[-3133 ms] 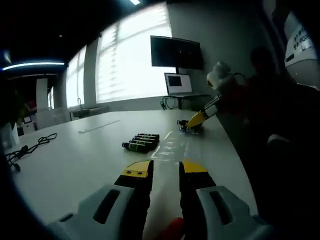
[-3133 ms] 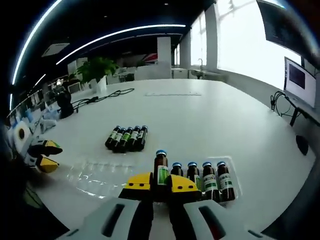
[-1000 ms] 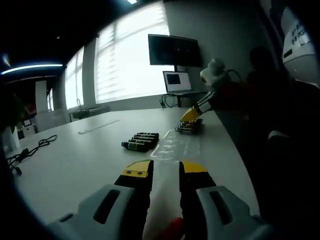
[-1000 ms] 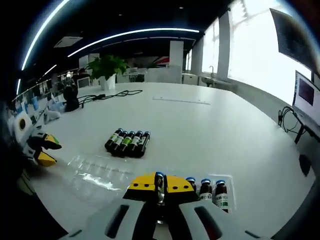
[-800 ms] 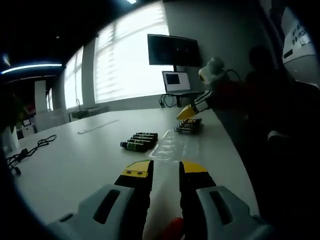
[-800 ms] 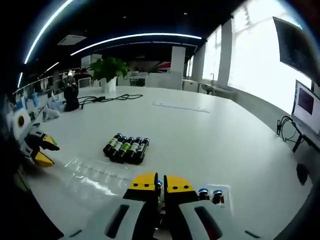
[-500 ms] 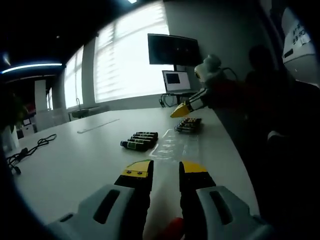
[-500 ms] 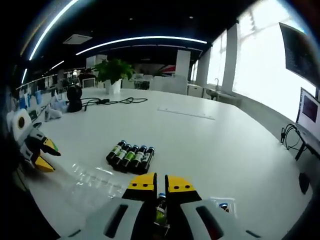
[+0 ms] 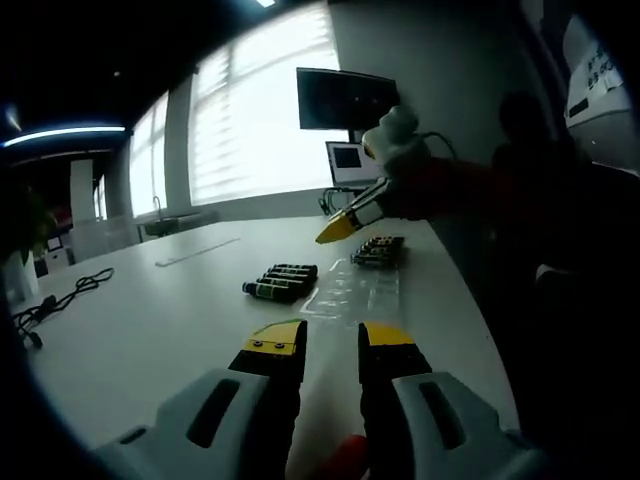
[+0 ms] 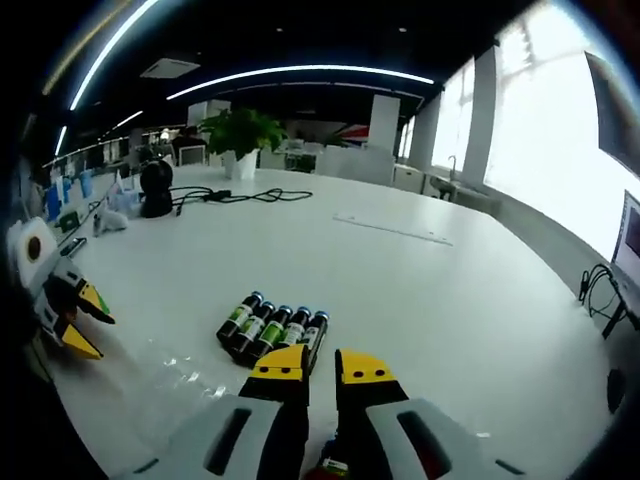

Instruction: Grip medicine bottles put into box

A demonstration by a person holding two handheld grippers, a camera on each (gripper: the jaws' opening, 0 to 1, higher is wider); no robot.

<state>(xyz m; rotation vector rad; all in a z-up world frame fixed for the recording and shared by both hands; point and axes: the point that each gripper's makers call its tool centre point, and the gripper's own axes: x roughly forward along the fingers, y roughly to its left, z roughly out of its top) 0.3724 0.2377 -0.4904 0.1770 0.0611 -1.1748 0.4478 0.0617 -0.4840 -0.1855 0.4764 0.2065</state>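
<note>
Bottle (image 10: 333,466) sits deep between right gripper (image 10: 323,366) jaws, narrowly parted and clamped on it, lifted off the box (image 9: 377,250) since a second ago | carried toward clear tray (image 9: 352,296) beside five lying bottles (image 10: 273,328) | left gripper (image 9: 332,340) slightly open, empty, unmoved over table (image 9: 150,320) | likely next: set down.

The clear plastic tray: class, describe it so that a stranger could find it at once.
On the white table, look just beyond the row of lying bottles, toward the person. The clear plastic tray lies flat there; unlike the dark bottles, it is see-through, ribbed and glinting.
</note>
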